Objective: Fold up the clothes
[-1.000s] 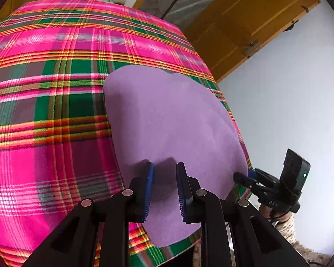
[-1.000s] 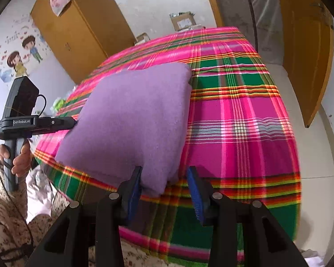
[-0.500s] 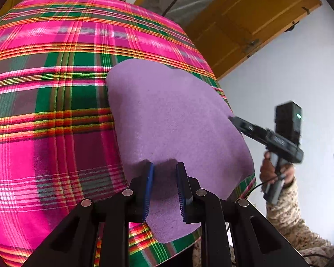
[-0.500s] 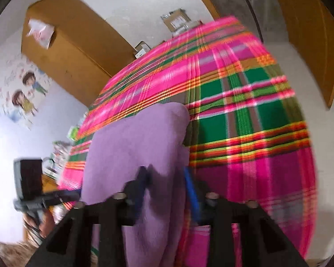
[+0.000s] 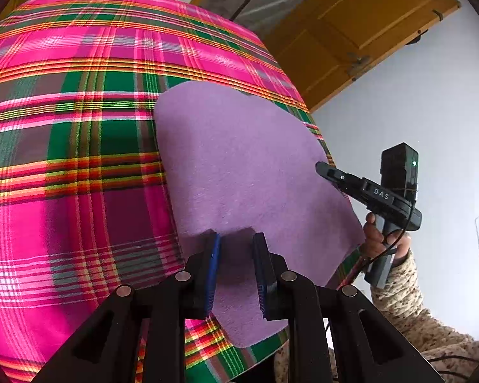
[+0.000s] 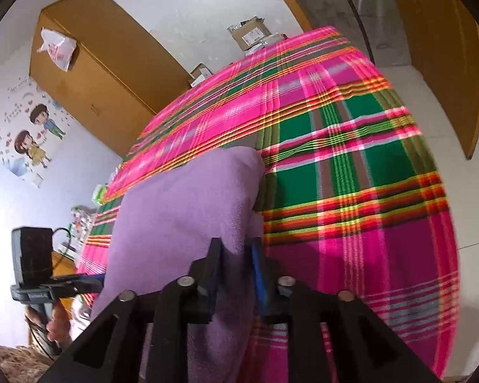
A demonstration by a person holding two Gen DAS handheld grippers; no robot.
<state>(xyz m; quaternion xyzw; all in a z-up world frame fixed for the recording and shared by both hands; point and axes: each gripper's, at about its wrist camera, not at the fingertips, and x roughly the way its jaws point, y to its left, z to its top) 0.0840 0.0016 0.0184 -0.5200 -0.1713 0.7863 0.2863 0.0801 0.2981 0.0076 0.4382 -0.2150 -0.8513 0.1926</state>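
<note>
the right hand-held gripper point(image 6: 236, 255) pinches the purple cloth point(image 6: 182, 220) on the plaid surface point(image 6: 351, 159); the left hand-held gripper point(image 5: 236, 249) pinches its near edge.

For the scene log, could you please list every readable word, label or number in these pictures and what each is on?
"DAS": on the right hand-held gripper, seen from the left wrist.
Label on the left hand-held gripper: too blurred.
Box labels: too small.
Wall sticker writing: unreadable.
Red print on the plastic bag: unreadable.
</note>
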